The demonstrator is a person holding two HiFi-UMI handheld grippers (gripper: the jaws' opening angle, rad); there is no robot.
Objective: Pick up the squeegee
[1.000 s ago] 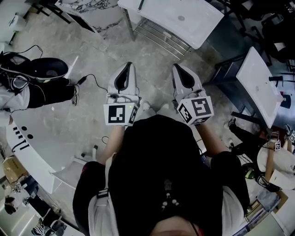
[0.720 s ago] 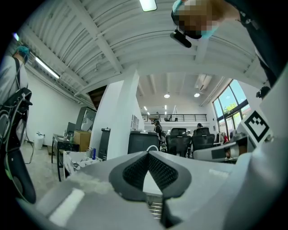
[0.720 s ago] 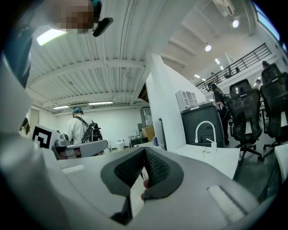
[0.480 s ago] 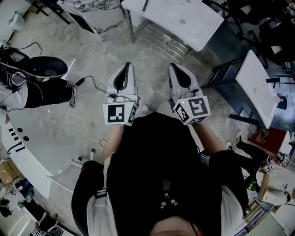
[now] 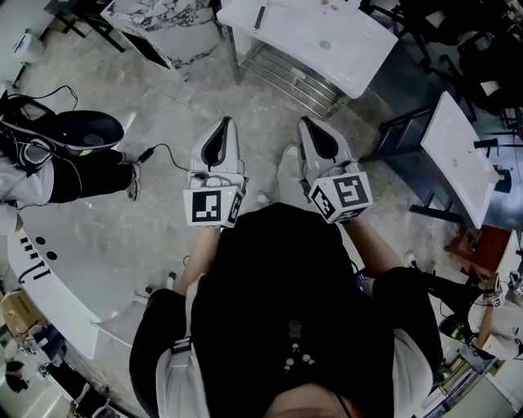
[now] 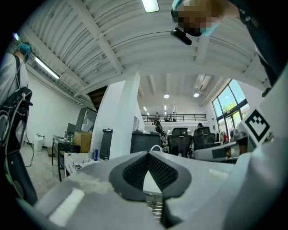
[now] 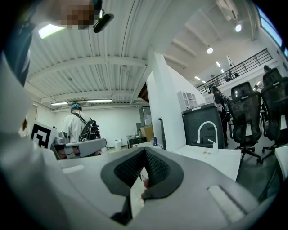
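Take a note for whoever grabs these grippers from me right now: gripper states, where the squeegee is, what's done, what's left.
Left hand-held gripper: shut, empty, held level over the floor.
Right hand-held gripper: shut, empty, beside it.
Squeegee: not identifiable; a slim dark item lies on the white sink table ahead, too small to name.
Done: nothing picked up.
To do: find the squeegee, open jaws, grasp, lift.

The mottled grey stone-like floor (image 5: 163,212) is smooth with a dull sheen. At the far side, the white sink top (image 5: 359,57) looks glossy above a bare metal wire shelf (image 5: 294,77). The left gripper (image 5: 221,124) and right gripper (image 5: 307,122) have smooth matt light-grey plastic shells, and their dark pads (image 6: 135,173) are finely ribbed.
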